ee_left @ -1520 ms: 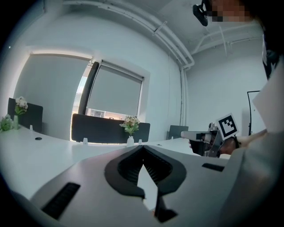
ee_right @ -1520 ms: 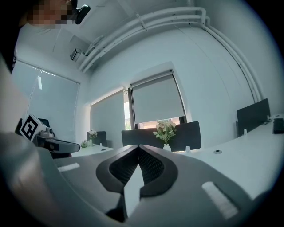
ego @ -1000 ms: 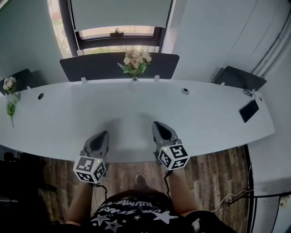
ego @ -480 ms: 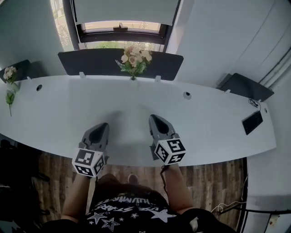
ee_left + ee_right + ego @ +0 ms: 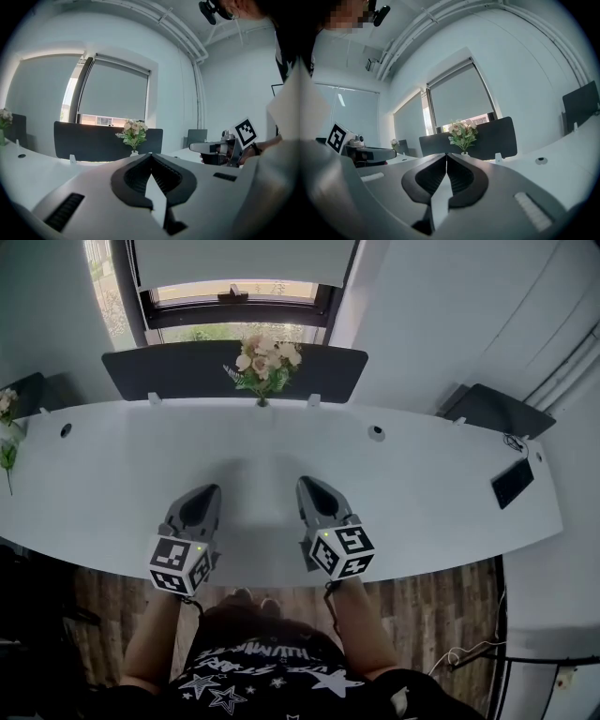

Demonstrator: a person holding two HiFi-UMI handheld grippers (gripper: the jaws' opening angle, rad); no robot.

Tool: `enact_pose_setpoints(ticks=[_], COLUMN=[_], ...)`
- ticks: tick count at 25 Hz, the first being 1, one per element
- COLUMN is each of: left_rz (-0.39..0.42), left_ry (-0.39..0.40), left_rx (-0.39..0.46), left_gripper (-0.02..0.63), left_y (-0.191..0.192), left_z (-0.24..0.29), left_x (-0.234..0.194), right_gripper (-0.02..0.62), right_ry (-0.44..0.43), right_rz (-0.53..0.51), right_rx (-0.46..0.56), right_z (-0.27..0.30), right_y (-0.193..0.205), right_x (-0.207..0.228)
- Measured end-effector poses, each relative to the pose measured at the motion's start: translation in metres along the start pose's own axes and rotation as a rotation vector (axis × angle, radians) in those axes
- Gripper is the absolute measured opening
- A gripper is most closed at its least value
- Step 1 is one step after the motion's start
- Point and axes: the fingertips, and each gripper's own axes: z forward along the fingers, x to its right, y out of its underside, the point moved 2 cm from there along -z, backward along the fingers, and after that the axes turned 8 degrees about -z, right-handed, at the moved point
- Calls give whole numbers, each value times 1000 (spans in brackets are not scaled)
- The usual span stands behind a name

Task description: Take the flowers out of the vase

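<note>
Edged nearer the flowers (image 5: pixel 262 362) — left gripper (image 5: pixel 210 490) and right gripper (image 5: pixel 306 482), both clenched, empty.

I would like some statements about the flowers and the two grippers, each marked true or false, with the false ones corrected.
1. The flowers stand in the vase at the far edge of the desk. True.
2. The left gripper holds a flower. False: its jaws are together, with nothing between them.
3. The right gripper is shut. True.
4. Both grippers touch the vase. False: they hover at the desk's near edge, well apart from it.
</note>
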Motion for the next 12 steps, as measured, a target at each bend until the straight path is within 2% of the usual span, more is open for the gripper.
enact_pose_setpoints(ticks=[5, 12], left_rz=[-10, -30], left_ry=[40, 52], left_rx=[-21, -2], left_gripper=[9, 9], left_y=[3, -13], left_z=[17, 35], left_x=[-8, -48], right_gripper=[3, 3], right_ry=[31, 76], right_rz=[-9, -9], right_rx=[-22, -45], right_z=[16, 50], right_y=[-3, -7], right_x=[6, 12])
